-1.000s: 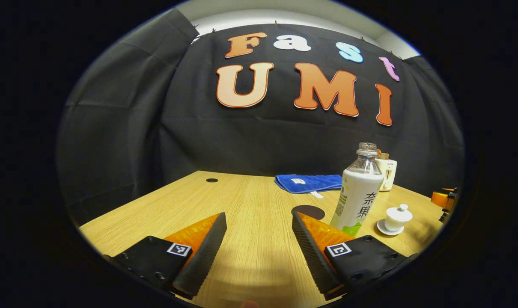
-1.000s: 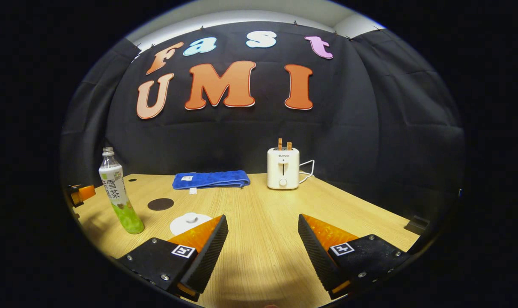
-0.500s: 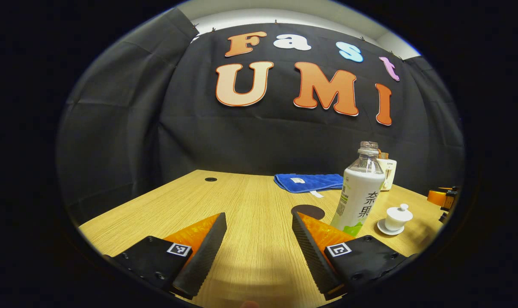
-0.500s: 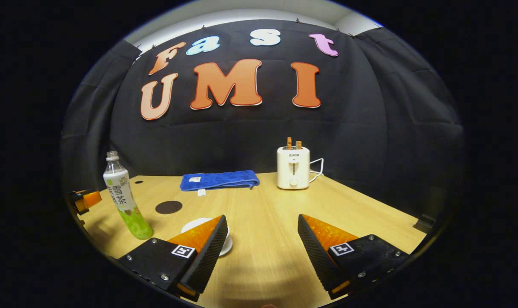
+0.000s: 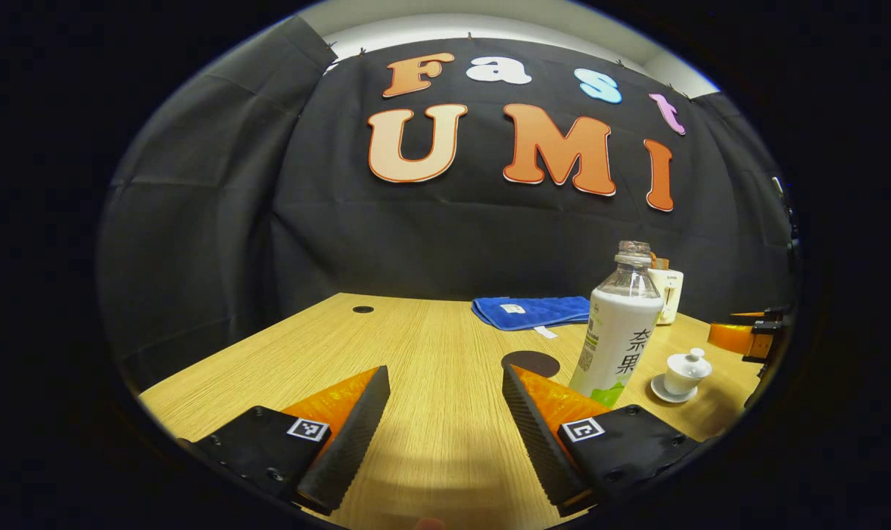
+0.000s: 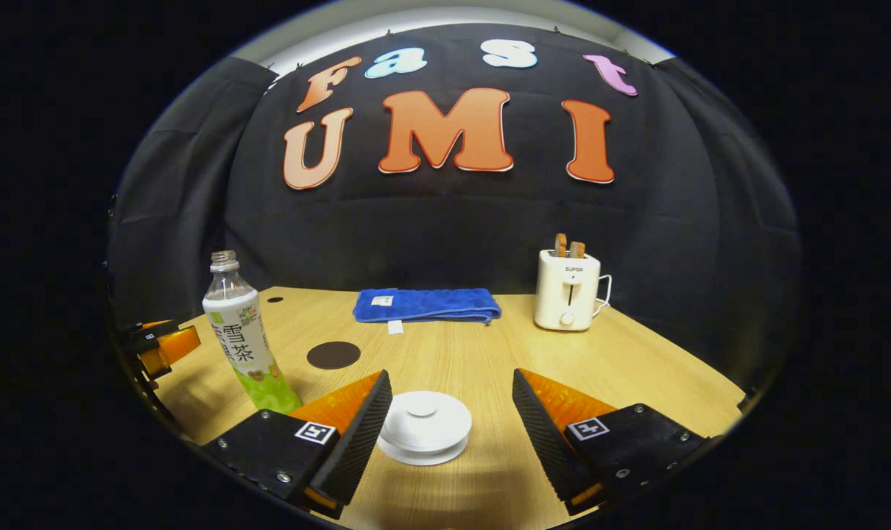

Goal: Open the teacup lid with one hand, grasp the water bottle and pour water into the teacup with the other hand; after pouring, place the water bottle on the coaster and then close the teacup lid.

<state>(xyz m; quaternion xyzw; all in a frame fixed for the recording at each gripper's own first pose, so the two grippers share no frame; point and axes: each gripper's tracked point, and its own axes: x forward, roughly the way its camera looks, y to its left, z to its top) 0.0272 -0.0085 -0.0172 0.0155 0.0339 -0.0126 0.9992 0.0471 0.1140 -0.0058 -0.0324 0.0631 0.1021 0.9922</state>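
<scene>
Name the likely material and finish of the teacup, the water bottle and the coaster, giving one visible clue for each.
Teacup: probably glazed porcelain or ceramic; plain white, smooth, with a soft sheen on the lid.
Water bottle: clear plastic, most likely; see-through neck, with a printed wrap around the body.
Coaster: uncertain; a thin, dark, matt disc lying flat on the table, perhaps leather, rubber or felt.

Teacup [image 6: 424, 427] right of water bottle [image 6: 243, 340], coaster [image 6: 333, 355] behind them.
</scene>
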